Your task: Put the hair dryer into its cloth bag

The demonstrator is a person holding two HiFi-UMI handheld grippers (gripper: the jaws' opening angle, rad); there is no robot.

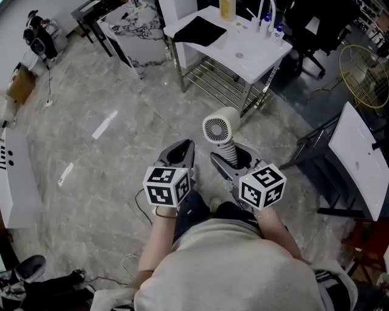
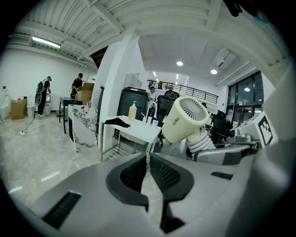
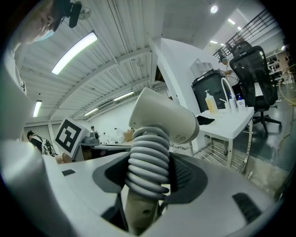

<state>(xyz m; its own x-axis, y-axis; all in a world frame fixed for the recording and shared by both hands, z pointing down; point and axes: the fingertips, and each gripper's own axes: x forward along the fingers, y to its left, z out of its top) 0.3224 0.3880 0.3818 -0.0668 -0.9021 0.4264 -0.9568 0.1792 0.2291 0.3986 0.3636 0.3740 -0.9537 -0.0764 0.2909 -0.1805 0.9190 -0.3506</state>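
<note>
A cream hair dryer (image 1: 220, 129) with its grey cord coiled round the handle stands upright in my right gripper (image 1: 234, 157), which is shut on the coiled handle. In the right gripper view the coil (image 3: 149, 162) fills the space between the jaws of the right gripper (image 3: 150, 173), and the dryer's head (image 3: 164, 115) rises above it. My left gripper (image 1: 180, 150) is held level just to the left, shut and empty. In the left gripper view the left gripper (image 2: 149, 159) has its tips touching, and the dryer (image 2: 185, 119) shows to the right. A black cloth (image 1: 200, 30), perhaps the bag, lies on the white table (image 1: 249, 51).
The table, ahead of me, has a wire shelf beneath and carries small bottles (image 1: 267, 24) and a yellow bottle (image 1: 227, 7). A marble-patterned block (image 1: 137, 30) stands to its left, a black office chair (image 1: 316, 30) behind, and a white desk (image 1: 364, 164) at right. The floor is grey marble.
</note>
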